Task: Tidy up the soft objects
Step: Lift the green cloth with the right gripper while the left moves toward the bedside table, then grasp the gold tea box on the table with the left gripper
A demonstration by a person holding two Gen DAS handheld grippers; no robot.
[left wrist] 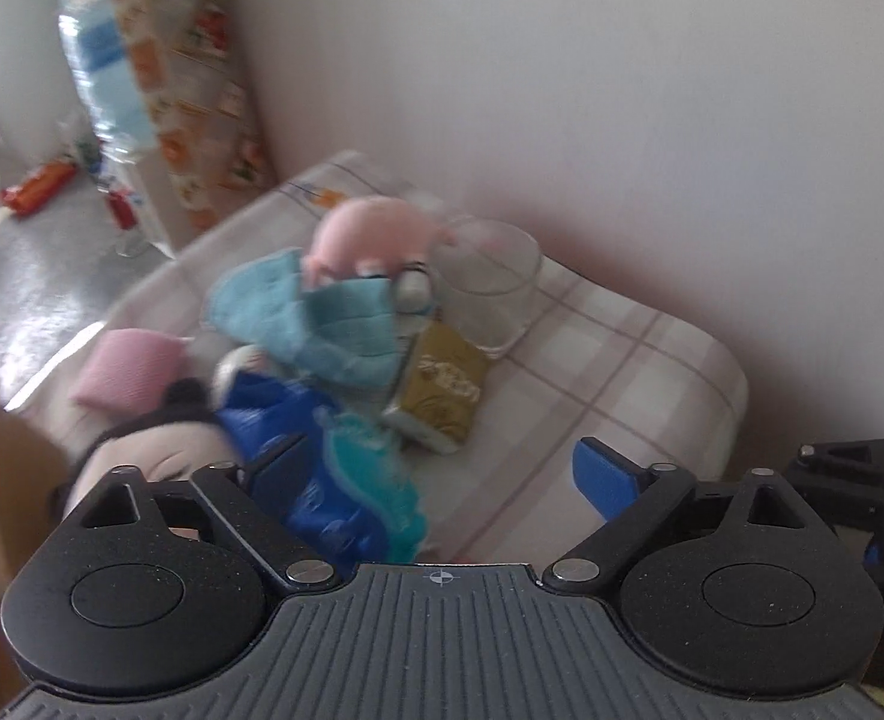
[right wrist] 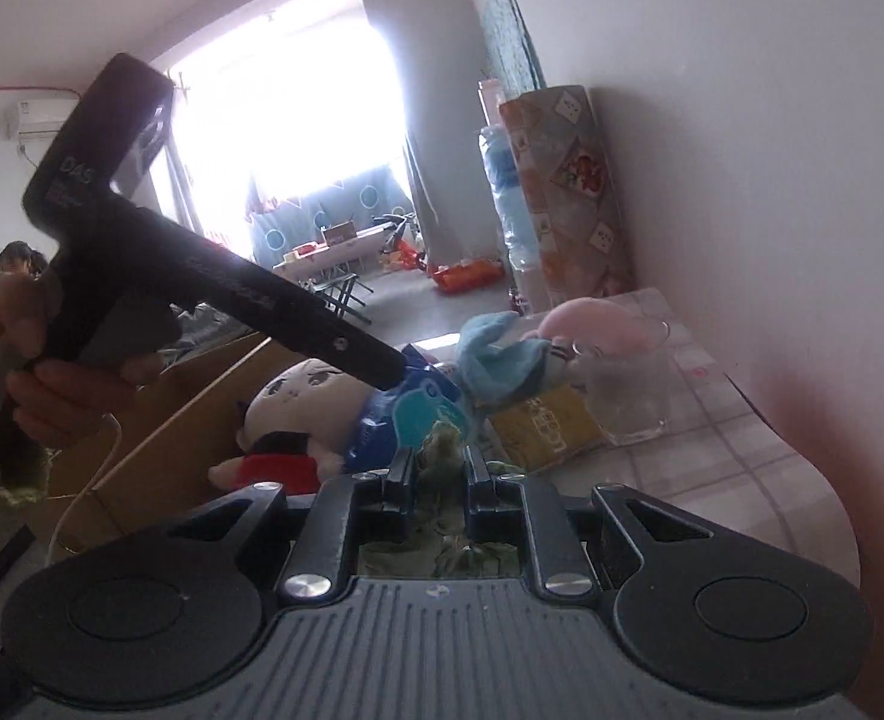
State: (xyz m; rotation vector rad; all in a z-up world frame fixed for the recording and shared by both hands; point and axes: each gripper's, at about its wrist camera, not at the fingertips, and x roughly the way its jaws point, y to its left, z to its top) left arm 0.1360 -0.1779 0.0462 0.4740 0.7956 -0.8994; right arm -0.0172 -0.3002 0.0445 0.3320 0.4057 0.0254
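Note:
A pile of soft things lies on the checked table (left wrist: pixel 610 360): a pink plush (left wrist: pixel 370 234) with a light blue cloth (left wrist: pixel 334 312), a doll in a blue dress (left wrist: pixel 298 450) with a pale face (right wrist: pixel 307 393), and a pink pad (left wrist: pixel 130 369). My left gripper (left wrist: pixel 442 468) is open just above the doll's dress; its blue pads (left wrist: pixel 607 477) stand wide apart. My right gripper (right wrist: pixel 439 465) is shut on a green fuzzy soft object (right wrist: pixel 442 438), near the table's front edge. The left gripper's body (right wrist: pixel 232 294) crosses the right wrist view.
A clear glass (left wrist: pixel 493 282) and a gold packet (left wrist: pixel 442 387) sit by the pile near the wall. A cardboard box (right wrist: pixel 202 420) stands left of the table. A patterned roll (right wrist: pixel 568 192) and a water bottle (right wrist: pixel 511 204) stand behind.

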